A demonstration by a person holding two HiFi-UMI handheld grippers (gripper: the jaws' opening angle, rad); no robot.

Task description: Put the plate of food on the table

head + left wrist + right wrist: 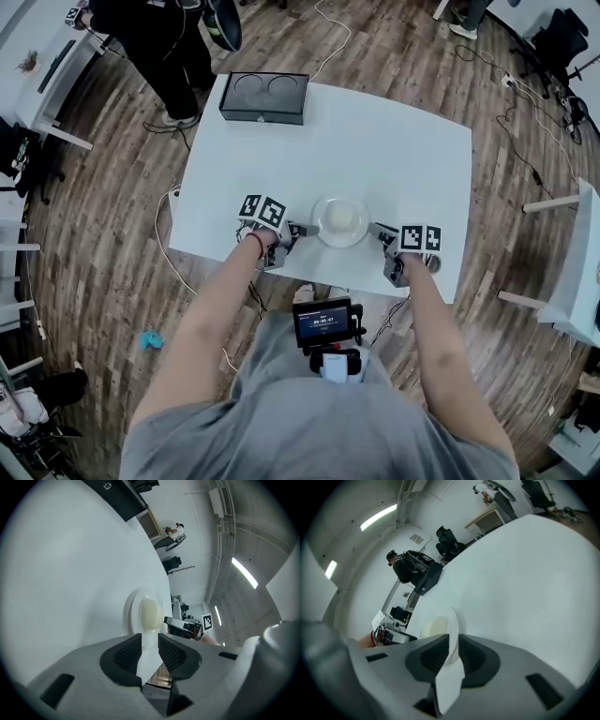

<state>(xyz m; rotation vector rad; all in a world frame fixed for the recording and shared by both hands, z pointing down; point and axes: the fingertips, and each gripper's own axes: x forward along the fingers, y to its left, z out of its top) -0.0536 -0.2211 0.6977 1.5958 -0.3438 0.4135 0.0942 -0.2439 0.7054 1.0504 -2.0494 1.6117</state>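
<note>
you hold the plate from both sides. your left gripper pinches the left rim and your right gripper pinches the right rim. both sets of jaws are close together, with only the thin rim between them. the plate is over the near part of the white table. i cannot tell if it sits on the table yet or hangs just above it. a pale round lump of food sits in the middle of the plate.

if you let go on one side first, the plate could tip and the food could roll off. if you let go while it is up in the air, it could drop and bang. the near table edge is close too, so a pull toward you could slide it off. the black box is far away and safe.
</note>
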